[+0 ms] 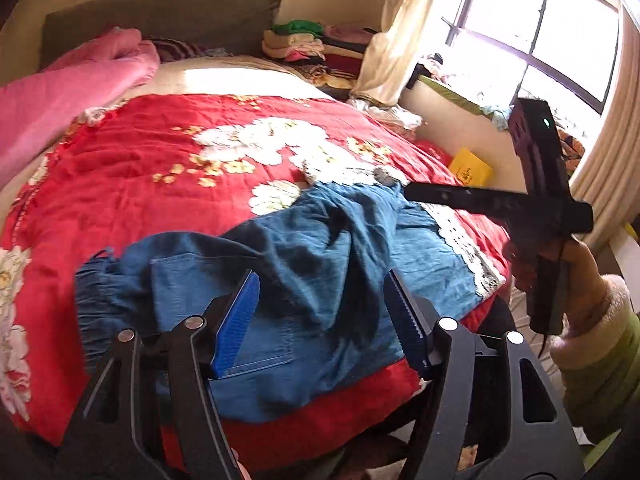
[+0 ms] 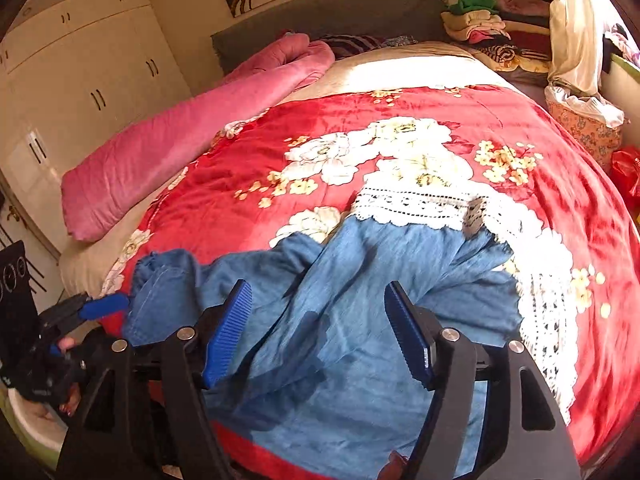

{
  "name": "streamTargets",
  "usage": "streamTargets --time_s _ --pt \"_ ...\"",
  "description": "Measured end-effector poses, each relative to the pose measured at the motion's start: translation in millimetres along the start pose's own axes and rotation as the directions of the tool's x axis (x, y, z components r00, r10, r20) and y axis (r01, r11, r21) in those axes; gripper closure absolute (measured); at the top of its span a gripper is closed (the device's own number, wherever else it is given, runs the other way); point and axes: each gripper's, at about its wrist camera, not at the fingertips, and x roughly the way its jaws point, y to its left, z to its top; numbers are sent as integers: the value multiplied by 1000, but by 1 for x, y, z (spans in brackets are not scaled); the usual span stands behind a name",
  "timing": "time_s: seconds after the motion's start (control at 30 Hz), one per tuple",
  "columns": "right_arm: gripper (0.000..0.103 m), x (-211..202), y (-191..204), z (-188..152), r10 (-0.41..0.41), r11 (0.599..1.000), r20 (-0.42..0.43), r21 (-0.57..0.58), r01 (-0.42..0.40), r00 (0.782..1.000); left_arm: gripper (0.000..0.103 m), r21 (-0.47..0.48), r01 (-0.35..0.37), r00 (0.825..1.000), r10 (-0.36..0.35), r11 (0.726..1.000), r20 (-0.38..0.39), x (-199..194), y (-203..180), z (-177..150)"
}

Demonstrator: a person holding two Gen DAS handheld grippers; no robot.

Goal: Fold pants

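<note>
the pants (image 1: 320, 280), blue with white lace cuffs (image 2: 420, 204), lie rumpled on a red flowered quilt (image 1: 160, 160) at the near end of the bed (image 2: 400, 66). the waist end with a stitched pocket (image 1: 188, 280) is bunched toward the left of the left wrist view, and the legs run away to the right and upward, the cloth creased in deep folds through the middle. one lace cuff lies flat across the quilt, the other trails down the right side of the pants in the right wrist view.

the left claw (image 1: 322, 312) hangs above the waist end with its blue pads (image 1: 236, 320) standing wide apart; nothing is between them and they touch no cloth. the right claw (image 2: 320, 332) hangs above the legs, its jaws likewise wide and empty. in the left wrist view the right claw's black body shows at the right edge, held by a hand (image 1: 560, 264) in a pale fleecy cuff and green sleeve (image 1: 600, 360). in the right wrist view the left claw shows low at the left edge, just beside the waist end; whether it touches the cloth there i cannot tell.

a rolled pink blanket (image 2: 180, 152) lies along the left side of the bed. folded clothes (image 2: 480, 24) are stacked by the headboard (image 2: 320, 16), near a cream curtain (image 1: 392, 40) and a bright window (image 1: 540, 20). white wardrobe (image 2: 80, 60) doors stand at the left.
</note>
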Motion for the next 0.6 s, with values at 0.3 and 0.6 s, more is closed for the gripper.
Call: streamTargets --time_s 0.3,0.6 --pt "30 57 -6 49 -62 997 -86 -48 58 994 46 -16 154 978 -154 988 -139 76 -32 -11" --pt "30 147 -1 79 -235 967 -210 -146 207 949 84 -82 148 967 -161 986 -196 111 -24 -18"
